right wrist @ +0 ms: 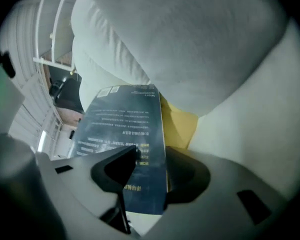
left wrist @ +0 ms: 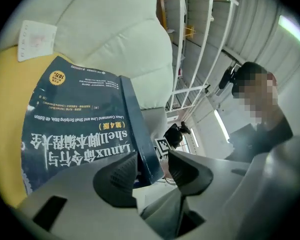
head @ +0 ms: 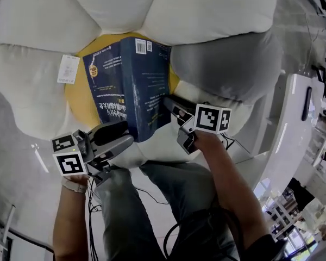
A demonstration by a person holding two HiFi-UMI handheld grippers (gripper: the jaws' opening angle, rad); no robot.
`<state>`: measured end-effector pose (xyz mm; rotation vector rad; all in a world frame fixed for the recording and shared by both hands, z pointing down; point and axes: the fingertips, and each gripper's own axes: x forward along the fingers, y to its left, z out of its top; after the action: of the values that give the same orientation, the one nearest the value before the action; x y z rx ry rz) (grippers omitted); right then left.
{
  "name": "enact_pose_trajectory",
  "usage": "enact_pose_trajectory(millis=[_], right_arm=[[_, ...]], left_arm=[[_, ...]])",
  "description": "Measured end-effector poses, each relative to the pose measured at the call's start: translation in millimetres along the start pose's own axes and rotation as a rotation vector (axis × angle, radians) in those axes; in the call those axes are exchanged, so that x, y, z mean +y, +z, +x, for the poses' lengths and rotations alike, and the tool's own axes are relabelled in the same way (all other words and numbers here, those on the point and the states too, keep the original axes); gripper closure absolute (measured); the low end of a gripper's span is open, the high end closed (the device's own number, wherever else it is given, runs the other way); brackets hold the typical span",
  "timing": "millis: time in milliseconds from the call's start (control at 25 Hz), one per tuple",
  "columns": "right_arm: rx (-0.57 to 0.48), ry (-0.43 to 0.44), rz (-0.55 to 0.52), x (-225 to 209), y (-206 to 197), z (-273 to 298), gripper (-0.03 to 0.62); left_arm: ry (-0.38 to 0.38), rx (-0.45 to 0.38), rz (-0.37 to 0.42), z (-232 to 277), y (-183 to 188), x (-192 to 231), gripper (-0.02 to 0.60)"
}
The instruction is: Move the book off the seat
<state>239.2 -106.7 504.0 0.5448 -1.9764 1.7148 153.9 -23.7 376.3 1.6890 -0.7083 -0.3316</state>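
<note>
A thick dark blue book (head: 125,86) stands tilted on the yellow seat (head: 76,99) of a petal-shaped chair, its ridge toward me and both faces showing. My left gripper (head: 125,136) is at its lower left corner. In the left gripper view the book (left wrist: 75,124) has that corner between the jaws of the left gripper (left wrist: 152,171); one pad lies against the titled cover, the other stands a little off. My right gripper (head: 171,109) holds the lower right side. In the right gripper view the book (right wrist: 125,129) fills the gap between the right gripper's (right wrist: 150,171) pads.
Big white cushions (head: 206,10) ring the seat, with a grey one (head: 223,64) at the right. A paper tag (head: 68,68) hangs at the seat's left. A white shelf unit (head: 293,118) stands to the right. The person's legs (head: 152,200) and cables are below.
</note>
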Motion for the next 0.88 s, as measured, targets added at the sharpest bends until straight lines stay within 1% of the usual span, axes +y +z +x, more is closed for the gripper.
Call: enact_pose_trajectory(millis=[40, 80, 120, 200, 280, 440, 520, 560, 600, 640, 720, 880], right_arm=[[-0.001, -0.046, -0.035, -7, 3, -11, 0.411], [-0.001, -0.073, -0.062, -11, 6, -19, 0.410], [-0.002, -0.080, -0.081, -10, 9, -25, 0.373], [-0.004, -0.048, -0.105, 2, 15, -31, 0.277], [-0.006, 0.000, -0.129, 16, 21, -37, 0.246], [-0.001, 0.078, -0.245, 63, 34, -49, 0.244], [0.016, 0.125, -0.250, 95, 35, -46, 0.244], [0.032, 0.133, -0.254, 109, 33, -40, 0.244], [0.053, 0.120, -0.273, 118, 30, -32, 0.244], [0.075, 0.088, -0.302, 124, 26, -23, 0.244], [0.112, 0.005, -0.356, 130, 19, -7, 0.240], [0.122, -0.140, -0.398, 130, 15, 8, 0.235]], left_arm=[[-0.019, 0.014, 0.003, 16, -5, -7, 0.388], [-0.038, 0.022, -0.003, 28, -9, -12, 0.393], [-0.057, 0.021, -0.012, 35, -11, -15, 0.396], [-0.087, 0.009, -0.031, 38, -11, -18, 0.399], [-0.107, 0.009, -0.039, 35, -11, -18, 0.400], [-0.147, 0.027, -0.045, 35, -10, -21, 0.400], [-0.163, 0.036, -0.046, 36, -9, -23, 0.400], [-0.169, 0.039, -0.046, 35, -9, -24, 0.402], [-0.172, 0.040, -0.048, 35, -8, -25, 0.402], [-0.175, 0.040, -0.052, 35, -7, -26, 0.402], [-0.179, 0.033, -0.067, 36, -7, -28, 0.402], [-0.189, 0.019, -0.081, 37, -5, -35, 0.402]])
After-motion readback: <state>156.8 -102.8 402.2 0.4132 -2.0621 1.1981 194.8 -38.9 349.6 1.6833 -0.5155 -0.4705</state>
